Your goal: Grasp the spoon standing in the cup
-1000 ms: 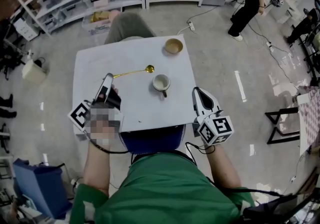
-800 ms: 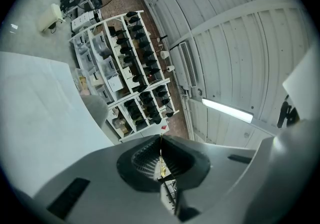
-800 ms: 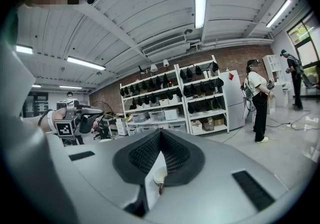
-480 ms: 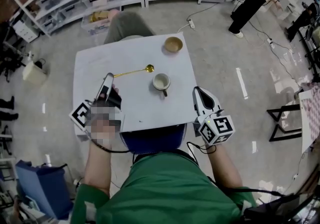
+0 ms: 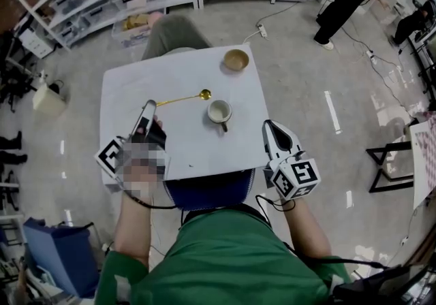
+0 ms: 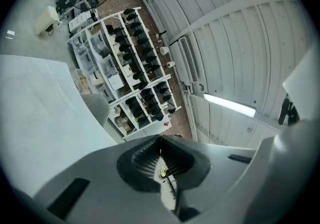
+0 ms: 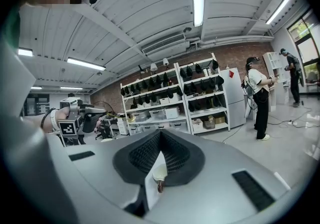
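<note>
Two grippers, one spoon, one cup.

- **Left gripper** (image 5: 150,105): jaws pinched together on the handle tip of the gold spoon (image 5: 178,99). The spoon juts out level from its fingertips, bowl end farthest away (a tip grip likely keeps the jaws clear of the cup rim).
- **White cup** (image 5: 219,113): ahead and to the right of that gripper, just beside the spoon's bowl end. The spoon is out of it.
- **Right gripper** (image 5: 270,125): jaws closed on nothing, parked at the table (image 5: 122,92) edge, probably held in reserve.

The spoon (image 5: 182,99) looks like shiny gold-coloured metal, the cup (image 5: 220,113) glossy and pale, the table (image 5: 187,150) matt white.
</note>
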Action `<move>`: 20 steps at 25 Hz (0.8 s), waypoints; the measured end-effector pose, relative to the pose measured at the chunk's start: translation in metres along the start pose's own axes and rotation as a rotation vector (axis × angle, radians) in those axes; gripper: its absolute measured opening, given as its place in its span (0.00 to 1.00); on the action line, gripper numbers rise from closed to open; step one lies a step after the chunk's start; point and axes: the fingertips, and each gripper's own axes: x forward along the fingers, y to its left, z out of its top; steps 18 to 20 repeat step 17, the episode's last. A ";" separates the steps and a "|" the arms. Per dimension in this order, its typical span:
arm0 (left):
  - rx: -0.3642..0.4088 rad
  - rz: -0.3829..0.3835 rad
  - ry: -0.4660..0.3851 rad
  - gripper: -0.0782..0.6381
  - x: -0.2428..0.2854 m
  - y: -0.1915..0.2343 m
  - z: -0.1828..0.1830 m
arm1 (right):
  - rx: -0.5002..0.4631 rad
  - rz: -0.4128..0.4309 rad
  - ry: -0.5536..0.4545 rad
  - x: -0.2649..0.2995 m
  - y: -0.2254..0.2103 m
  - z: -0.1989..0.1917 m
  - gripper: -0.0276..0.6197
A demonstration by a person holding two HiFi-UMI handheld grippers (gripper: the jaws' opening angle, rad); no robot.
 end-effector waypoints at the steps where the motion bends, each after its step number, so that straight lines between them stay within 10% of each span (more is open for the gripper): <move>1: 0.001 0.003 0.001 0.14 0.002 0.000 -0.001 | 0.002 0.001 0.002 -0.001 -0.002 0.000 0.07; 20: 0.073 0.045 0.056 0.14 0.015 0.002 -0.022 | 0.019 0.031 0.028 -0.005 -0.008 -0.010 0.07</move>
